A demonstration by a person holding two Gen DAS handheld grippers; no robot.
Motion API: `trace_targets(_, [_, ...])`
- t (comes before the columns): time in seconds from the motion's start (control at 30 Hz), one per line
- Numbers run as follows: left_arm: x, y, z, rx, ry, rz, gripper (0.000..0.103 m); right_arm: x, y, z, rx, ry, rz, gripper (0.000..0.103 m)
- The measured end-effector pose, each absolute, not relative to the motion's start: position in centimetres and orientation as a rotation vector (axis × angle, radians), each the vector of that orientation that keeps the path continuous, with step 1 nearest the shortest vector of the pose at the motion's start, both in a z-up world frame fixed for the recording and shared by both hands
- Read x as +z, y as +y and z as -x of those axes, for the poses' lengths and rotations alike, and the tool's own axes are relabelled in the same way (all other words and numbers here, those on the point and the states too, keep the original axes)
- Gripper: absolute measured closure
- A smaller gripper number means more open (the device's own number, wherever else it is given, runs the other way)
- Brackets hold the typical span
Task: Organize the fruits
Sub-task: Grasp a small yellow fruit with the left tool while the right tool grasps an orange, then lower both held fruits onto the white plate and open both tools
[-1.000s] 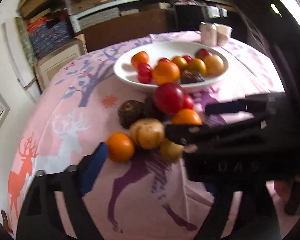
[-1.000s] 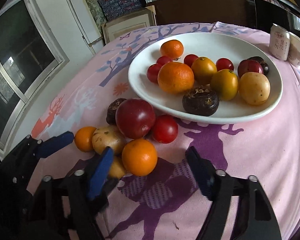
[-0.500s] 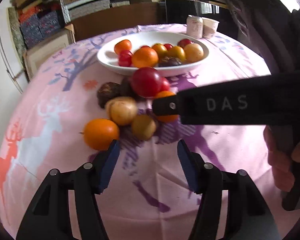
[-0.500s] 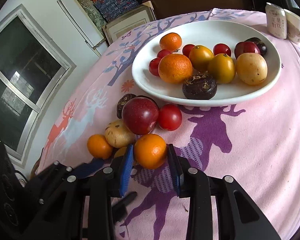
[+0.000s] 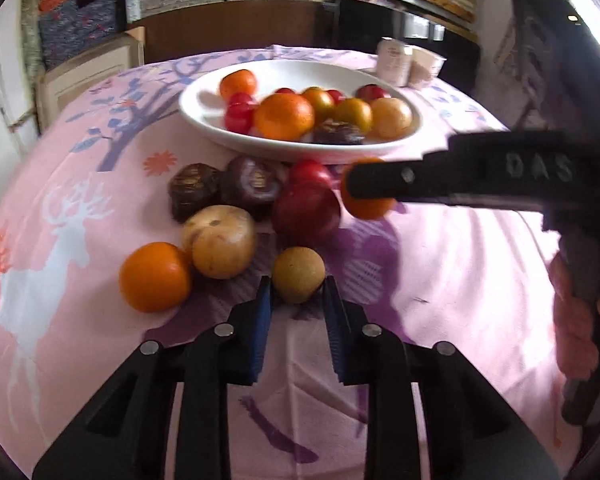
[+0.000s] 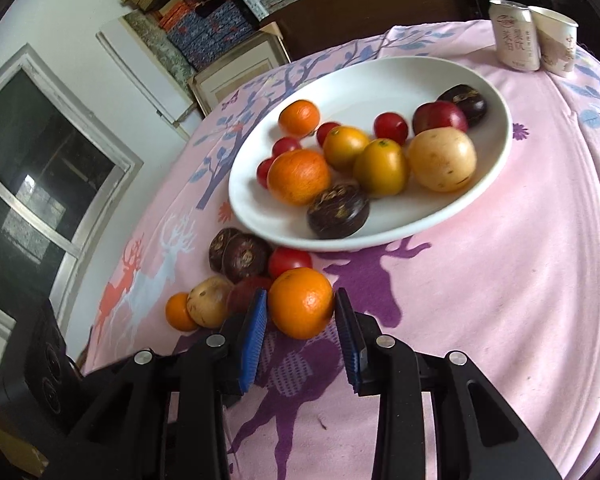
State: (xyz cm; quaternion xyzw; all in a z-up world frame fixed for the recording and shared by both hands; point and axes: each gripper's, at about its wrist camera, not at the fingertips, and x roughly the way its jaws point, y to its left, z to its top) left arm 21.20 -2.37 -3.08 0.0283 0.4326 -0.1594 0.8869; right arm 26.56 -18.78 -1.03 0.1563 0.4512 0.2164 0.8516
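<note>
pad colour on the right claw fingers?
Blue pads on black fingers, clamped on the orange. Clearest in the right wrist view.

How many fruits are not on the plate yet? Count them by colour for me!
Orange fruit: 2
Dark purple fruit: 2
Red fruit: 2
Yellow-brown fruit: 2
Total off the plate: 8
</note>
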Motion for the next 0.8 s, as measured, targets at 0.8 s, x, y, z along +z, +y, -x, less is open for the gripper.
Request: trace_targets(0.8, [4.0,-0.6,-30.7,-0.248,0.739,-0.057,0.078,5.5,-20.6,-31.8,0.304,0.773,-0.308,0.069])
